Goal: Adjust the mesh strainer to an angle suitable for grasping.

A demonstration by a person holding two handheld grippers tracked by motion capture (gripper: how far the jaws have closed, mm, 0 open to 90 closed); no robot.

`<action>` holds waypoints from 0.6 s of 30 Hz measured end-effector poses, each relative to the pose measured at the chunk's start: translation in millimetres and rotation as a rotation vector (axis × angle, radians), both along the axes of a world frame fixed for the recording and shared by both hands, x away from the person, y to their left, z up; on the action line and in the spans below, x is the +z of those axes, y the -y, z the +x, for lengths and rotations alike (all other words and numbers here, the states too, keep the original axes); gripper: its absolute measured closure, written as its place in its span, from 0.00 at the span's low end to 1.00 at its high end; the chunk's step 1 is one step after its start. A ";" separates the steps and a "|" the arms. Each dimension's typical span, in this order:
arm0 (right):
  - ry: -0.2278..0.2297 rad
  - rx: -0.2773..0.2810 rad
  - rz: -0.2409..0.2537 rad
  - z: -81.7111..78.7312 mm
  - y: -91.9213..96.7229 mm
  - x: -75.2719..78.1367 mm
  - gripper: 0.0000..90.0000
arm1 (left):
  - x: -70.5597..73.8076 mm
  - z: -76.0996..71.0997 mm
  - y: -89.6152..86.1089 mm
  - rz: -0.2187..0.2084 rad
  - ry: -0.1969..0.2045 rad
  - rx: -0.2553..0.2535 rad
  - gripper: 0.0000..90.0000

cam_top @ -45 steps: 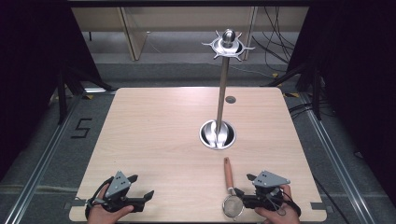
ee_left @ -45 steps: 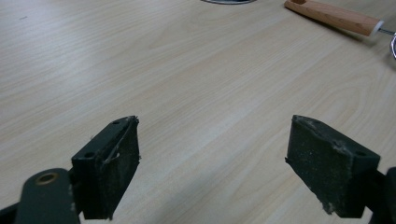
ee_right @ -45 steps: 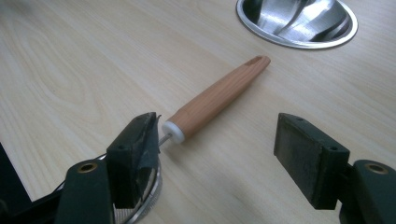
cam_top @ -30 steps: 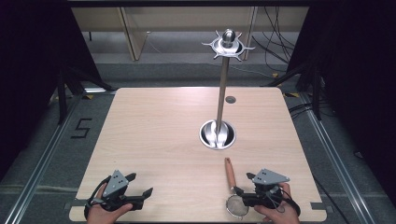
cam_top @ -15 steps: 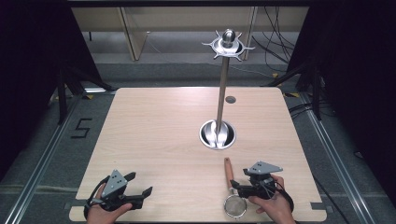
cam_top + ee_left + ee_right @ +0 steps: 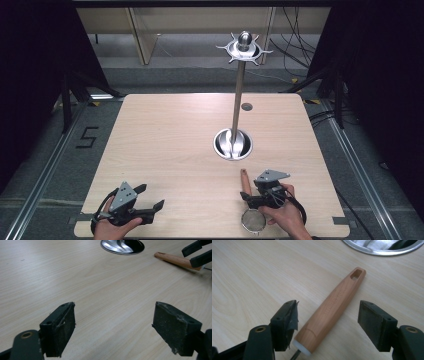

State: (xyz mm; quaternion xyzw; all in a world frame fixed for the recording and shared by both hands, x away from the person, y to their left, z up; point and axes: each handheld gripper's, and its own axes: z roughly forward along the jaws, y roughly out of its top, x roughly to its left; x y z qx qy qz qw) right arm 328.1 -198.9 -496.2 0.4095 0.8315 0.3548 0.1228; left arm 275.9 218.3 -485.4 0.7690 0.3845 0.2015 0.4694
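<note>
Tabletop [image 6: 165, 140]: pale wood, mostly bare. Utensil stand [image 6: 239, 85] rises from a round steel base [image 6: 233, 144] just past centre, hook ring at the top, nothing hanging on it that I can make out.

Small strainer [image 6: 251, 210] lies at the 5 o'clock edge of the tabletop, wooden handle [image 6: 332, 308] pointing toward 12 o'clock at the base, mesh bowl [image 6: 252, 221] nearest me, partly under my right hand [image 6: 282, 215].

Right gripper [image 6: 328, 325]: fingers released, spread to either side of the handle near its ferrule end; neither pad is touching wood yet, as far as I can tell. Left gripper [image 6: 125, 327]: fingers released, holding nothing, parked at 7 o'clock over bare tabletop.

Risks from here, as I judge them:
- Handle is tapered and smooth; closing this close to the ferrule may let it roll or squirt out.
- Handle sits off-centre, nearer one finger; that pad would land first and push the strainer sideways.
- Grasp low on the handle leaves the hanging slot [image 6: 355, 274] far out, so aiming it at a hook gets harder.
</note>
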 end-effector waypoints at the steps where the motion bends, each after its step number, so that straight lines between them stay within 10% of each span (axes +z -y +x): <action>1: -0.011 0.011 -0.020 0.2 -1.1 0.5 0.37 | 0.6 0.3 -1.2 0.012 0.002 -0.003 0.20; 18: -0.065 0.078 -0.108 7.4 -12.6 -4.1 0.53 | 0.8 -0.2 0.7 -0.003 0.008 -0.032 0.20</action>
